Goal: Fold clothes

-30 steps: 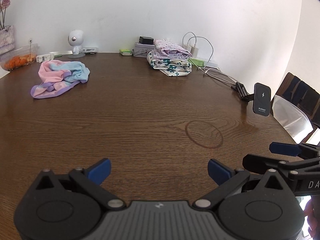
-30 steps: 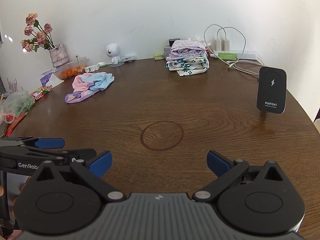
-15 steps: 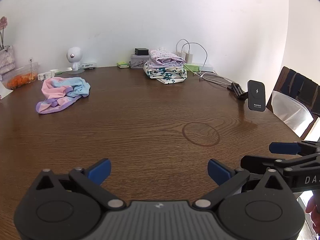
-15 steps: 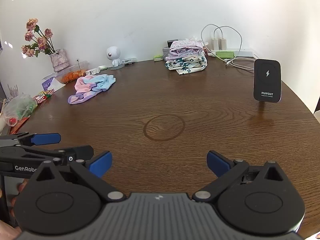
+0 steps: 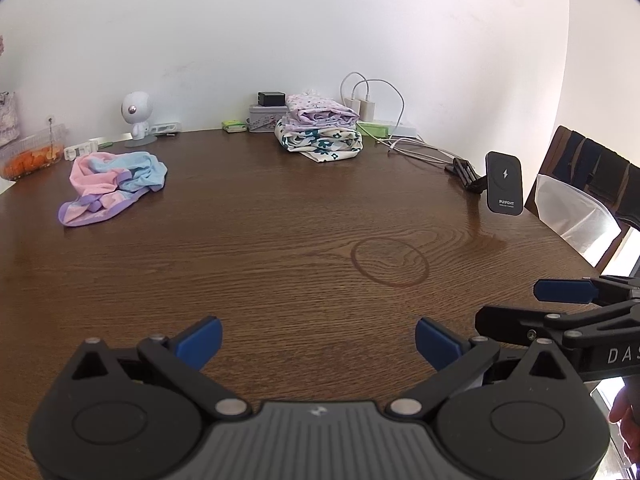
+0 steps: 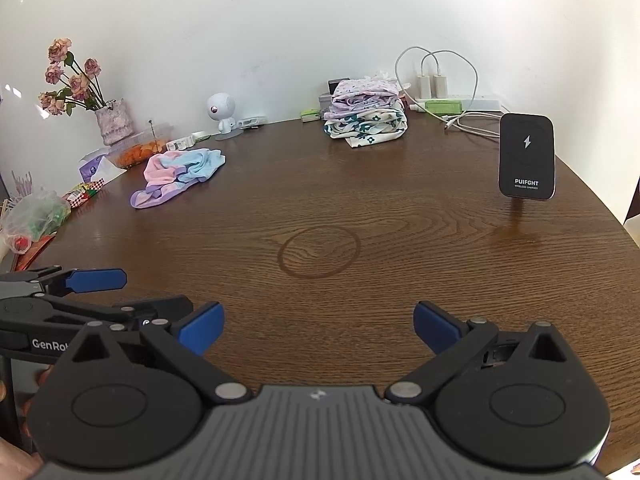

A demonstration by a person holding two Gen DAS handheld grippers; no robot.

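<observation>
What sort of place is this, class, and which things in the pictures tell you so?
Probably a home dining or living room: a round wooden table against a white wall, holding a vase of dried roses, a folded stack of clothes, chargers on a power strip, and snacks.

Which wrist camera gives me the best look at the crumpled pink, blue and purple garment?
The left wrist view: the crumpled pink, blue and purple garment appears larger there, with its purple hem and folds readable. The right wrist view shows the same garment whole but smaller, off to the left.
</observation>
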